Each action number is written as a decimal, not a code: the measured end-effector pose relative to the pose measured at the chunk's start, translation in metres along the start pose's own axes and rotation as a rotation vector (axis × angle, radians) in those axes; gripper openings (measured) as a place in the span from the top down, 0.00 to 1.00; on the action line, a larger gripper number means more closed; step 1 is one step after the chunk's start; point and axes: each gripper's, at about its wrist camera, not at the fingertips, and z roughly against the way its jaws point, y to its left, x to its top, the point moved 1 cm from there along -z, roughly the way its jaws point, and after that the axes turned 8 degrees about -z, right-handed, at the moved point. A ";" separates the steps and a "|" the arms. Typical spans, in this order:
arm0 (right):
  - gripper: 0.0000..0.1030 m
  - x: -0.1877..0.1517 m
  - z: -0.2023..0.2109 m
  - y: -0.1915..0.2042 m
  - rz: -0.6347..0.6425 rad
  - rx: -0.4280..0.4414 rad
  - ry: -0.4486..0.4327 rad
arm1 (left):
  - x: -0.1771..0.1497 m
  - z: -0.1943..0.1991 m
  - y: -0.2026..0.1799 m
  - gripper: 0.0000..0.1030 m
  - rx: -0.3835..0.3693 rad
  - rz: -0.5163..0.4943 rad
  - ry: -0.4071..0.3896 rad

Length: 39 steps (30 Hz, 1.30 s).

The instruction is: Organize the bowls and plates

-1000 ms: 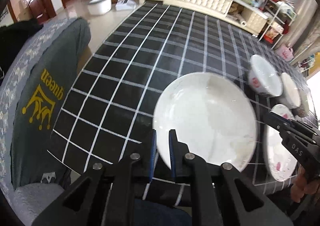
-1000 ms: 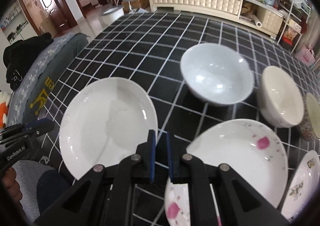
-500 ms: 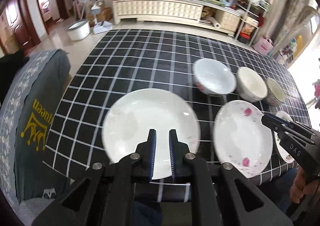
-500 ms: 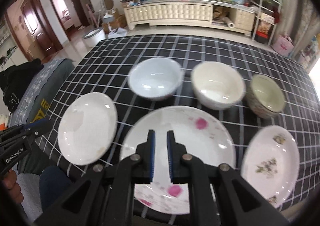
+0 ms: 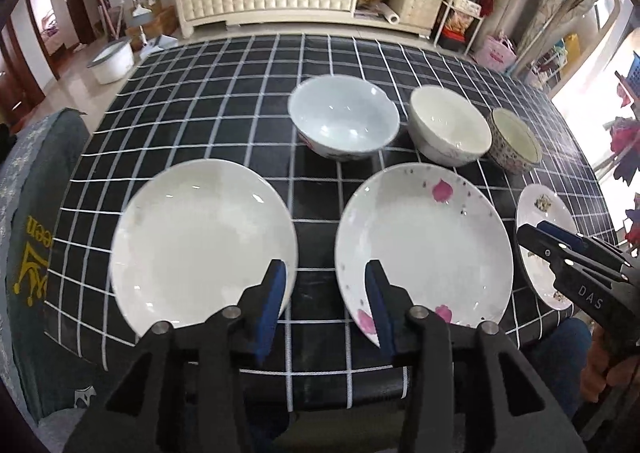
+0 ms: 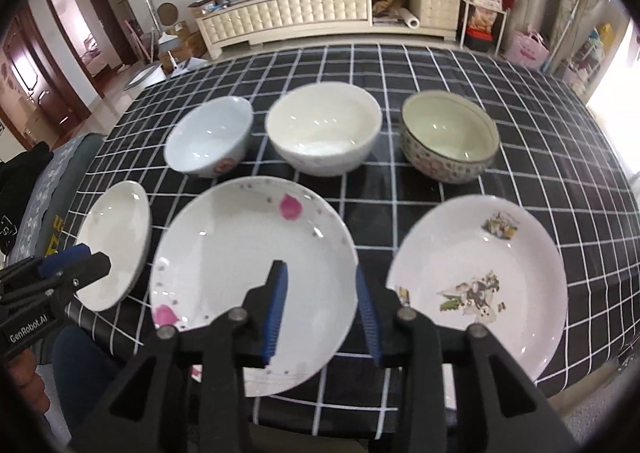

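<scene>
Both claws have just been opening, and nothing sits between the pads of either. My left claw (image 5: 326, 301) is now spread, hanging over the gap between the plain white plate (image 5: 202, 243) and the pink-flowered plate (image 5: 424, 249). My right claw (image 6: 320, 309) is spread too, above the right edge of that pink-flowered plate and just left of the plate with the grey-green print (image 6: 480, 285).

A second ago each claw was pressed together and the views were swung off to the left; now both look squarely down the counter (image 5: 224, 93), so I read this as lining up for a first pick, not a grasp yet.

The three plates lie in a near row on the black checked cloth, apart from one another. Behind them stand three bowls in a far row: a pale blue one (image 5: 344, 123) at left, a cream one (image 5: 450, 125) in the middle, a patterned one (image 5: 516, 141) at right. Nothing is stacked, so the sorting looks wholly ahead of me.
</scene>
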 end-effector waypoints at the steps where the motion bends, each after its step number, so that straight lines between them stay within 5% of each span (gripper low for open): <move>1: 0.59 0.000 -0.003 -0.003 -0.004 -0.004 0.006 | 0.000 -0.004 -0.002 0.63 -0.007 -0.001 0.008; 13: 0.58 0.002 -0.038 -0.017 -0.011 -0.010 0.071 | 0.005 -0.050 -0.005 0.63 -0.074 0.013 0.084; 23: 0.59 0.001 -0.047 -0.019 0.001 -0.006 0.074 | 0.005 -0.069 -0.005 0.87 -0.086 0.013 0.120; 29: 0.82 0.001 -0.054 -0.021 -0.017 0.004 0.099 | 0.005 -0.071 -0.006 0.92 -0.064 0.005 0.117; 39: 0.86 -0.006 -0.040 -0.026 -0.044 0.003 0.063 | 0.002 -0.057 -0.006 0.92 -0.050 -0.020 0.071</move>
